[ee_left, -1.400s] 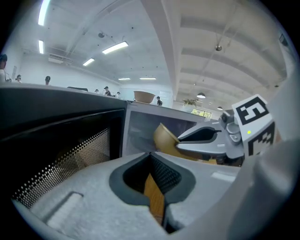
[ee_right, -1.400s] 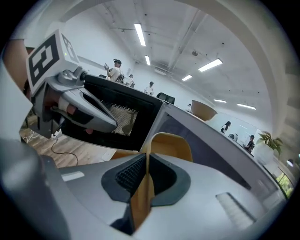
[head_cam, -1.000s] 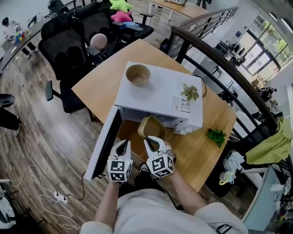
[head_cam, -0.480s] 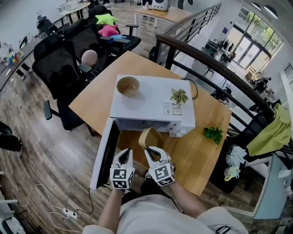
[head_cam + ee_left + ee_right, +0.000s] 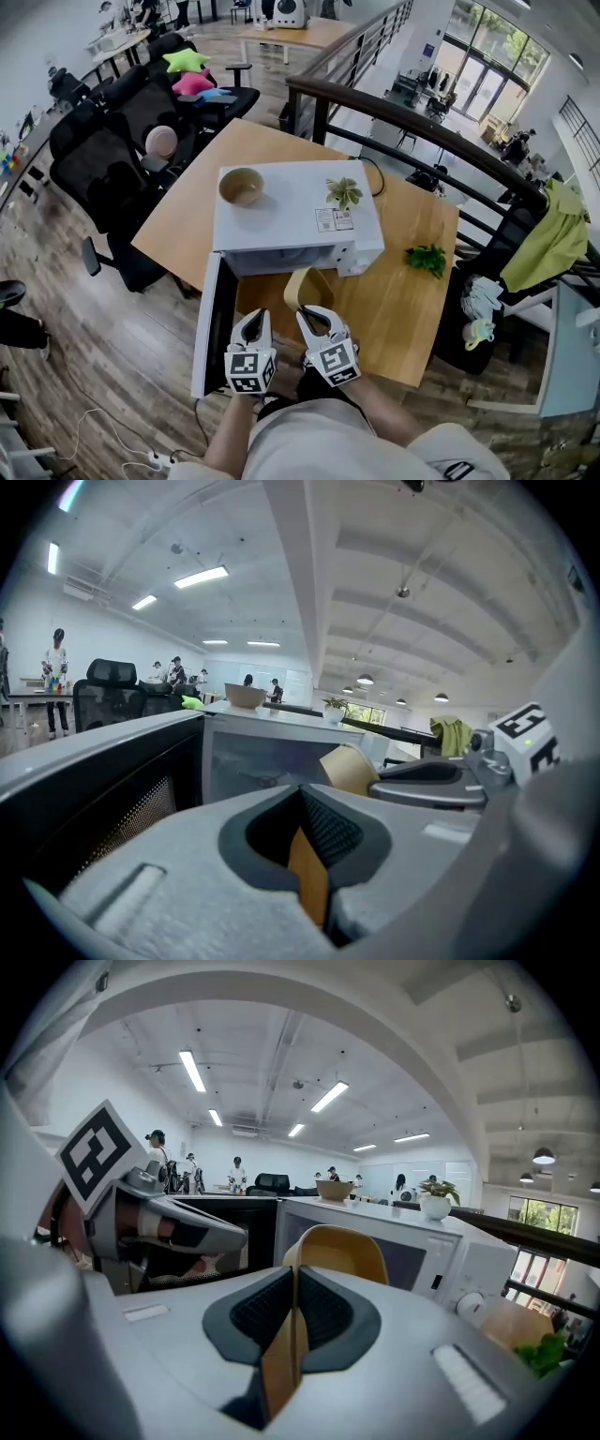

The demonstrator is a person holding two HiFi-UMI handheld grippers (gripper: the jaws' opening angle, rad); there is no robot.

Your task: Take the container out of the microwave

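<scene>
Now the container (image 5: 307,286) hangs tipped on edge just in front of the microwave (image 5: 291,220), right of its open door (image 5: 214,323). Over the last second it has come nearer, out of the cavity, so the removal looks nearly done; only setting it on the table (image 5: 403,309) seems left. The right gripper (image 5: 314,316) has its 2 jaws pinching the near rim. The left gripper (image 5: 255,321), just beside it, has its jaws pressed together on nothing.
</scene>
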